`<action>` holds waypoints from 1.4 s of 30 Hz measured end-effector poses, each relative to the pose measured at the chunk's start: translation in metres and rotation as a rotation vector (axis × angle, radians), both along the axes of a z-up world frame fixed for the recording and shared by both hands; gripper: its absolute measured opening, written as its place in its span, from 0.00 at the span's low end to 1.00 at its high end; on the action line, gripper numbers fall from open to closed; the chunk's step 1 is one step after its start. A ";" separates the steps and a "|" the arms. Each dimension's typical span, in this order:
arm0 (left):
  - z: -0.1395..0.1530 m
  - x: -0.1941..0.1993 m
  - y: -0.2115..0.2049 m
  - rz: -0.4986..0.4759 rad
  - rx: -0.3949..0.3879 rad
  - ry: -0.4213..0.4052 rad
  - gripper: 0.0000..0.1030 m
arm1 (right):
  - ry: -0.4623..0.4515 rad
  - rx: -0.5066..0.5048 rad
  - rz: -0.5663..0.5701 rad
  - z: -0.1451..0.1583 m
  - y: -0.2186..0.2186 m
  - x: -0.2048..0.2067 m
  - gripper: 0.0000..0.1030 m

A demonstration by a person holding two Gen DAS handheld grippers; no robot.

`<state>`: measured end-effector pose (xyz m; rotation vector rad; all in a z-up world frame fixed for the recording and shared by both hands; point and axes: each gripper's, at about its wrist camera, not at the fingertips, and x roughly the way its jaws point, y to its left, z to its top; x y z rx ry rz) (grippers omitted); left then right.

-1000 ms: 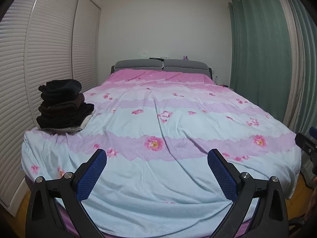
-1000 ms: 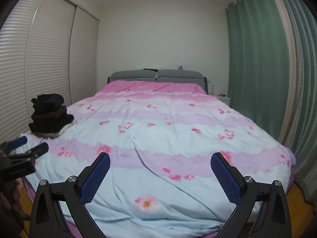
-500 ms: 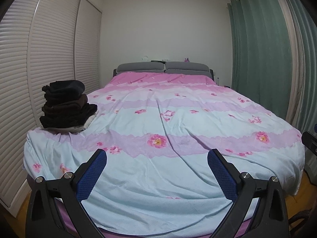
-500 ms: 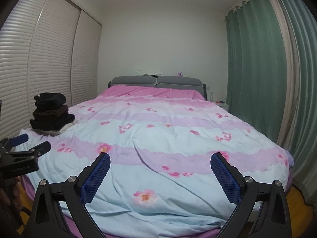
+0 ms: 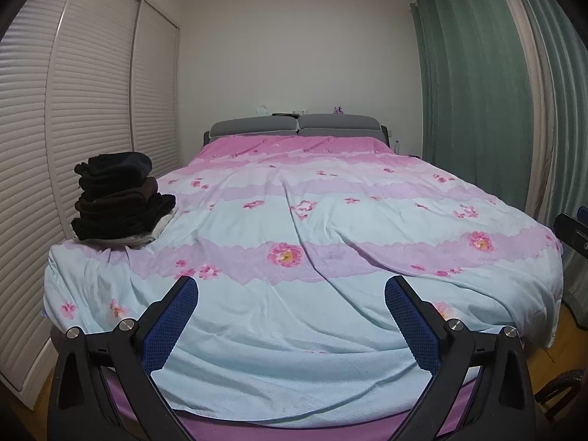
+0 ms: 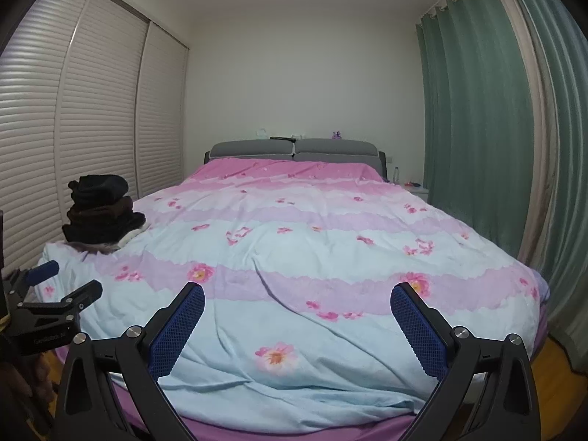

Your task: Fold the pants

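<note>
Left gripper (image 5: 291, 290): jaws spread wide, nothing between them, blue mesh-textured pads (image 5: 172, 321) on black plastic arms with silver bolts. Right gripper (image 6: 297, 296): same build, also spread wide and holding nothing. Both hover off the foot of the bed.

Pants: one stack of folded dark garments (image 5: 119, 202) on the bed's near-left corner, black and brown soft knit-looking layers over a pale one at the bottom; exact count can't be read. Well apart from both grippers.

Duvet (image 5: 330, 220): smooth, lightly creased cotton, wavy pink/lilac/pale-blue bands with pink flowers. Two grey padded headboard cushions (image 5: 296, 126). Slatted white wardrobe doors (image 5: 84, 84) left, pleated green curtain (image 5: 474, 99) right.
</note>
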<state>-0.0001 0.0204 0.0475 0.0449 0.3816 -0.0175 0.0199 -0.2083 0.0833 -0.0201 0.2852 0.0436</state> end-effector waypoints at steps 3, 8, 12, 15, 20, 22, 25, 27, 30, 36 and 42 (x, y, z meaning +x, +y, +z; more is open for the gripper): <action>-0.001 0.000 0.000 0.001 -0.001 0.002 1.00 | -0.009 -0.005 0.001 0.000 0.001 -0.002 1.00; -0.004 0.001 0.000 0.002 -0.001 0.010 1.00 | 0.004 0.000 0.004 -0.002 0.002 -0.003 1.00; -0.005 0.001 0.000 -0.001 -0.001 0.014 1.00 | 0.015 0.007 0.005 -0.002 0.002 -0.002 1.00; -0.005 0.000 -0.001 -0.001 0.000 0.013 1.00 | 0.016 0.010 0.006 -0.001 0.001 -0.003 1.00; -0.004 -0.001 -0.002 -0.006 0.004 0.006 1.00 | 0.012 0.003 0.011 0.000 0.001 -0.002 1.00; -0.005 -0.001 -0.002 -0.006 0.004 0.006 1.00 | 0.007 -0.003 0.010 0.001 0.002 -0.003 1.00; -0.005 -0.001 -0.002 -0.006 0.006 0.008 1.00 | 0.007 -0.003 0.012 0.001 0.002 -0.002 1.00; -0.005 -0.001 -0.002 -0.007 0.006 0.012 1.00 | 0.007 -0.004 0.011 0.001 0.002 -0.002 1.00; -0.005 -0.001 -0.002 -0.007 0.006 0.011 1.00 | 0.008 -0.001 0.009 0.001 0.002 -0.002 1.00; -0.005 -0.001 -0.002 -0.011 0.004 0.014 1.00 | 0.016 0.003 0.006 0.000 0.003 0.001 1.00; -0.005 -0.001 -0.002 -0.015 0.002 0.014 1.00 | 0.018 0.006 0.007 0.000 0.002 0.001 1.00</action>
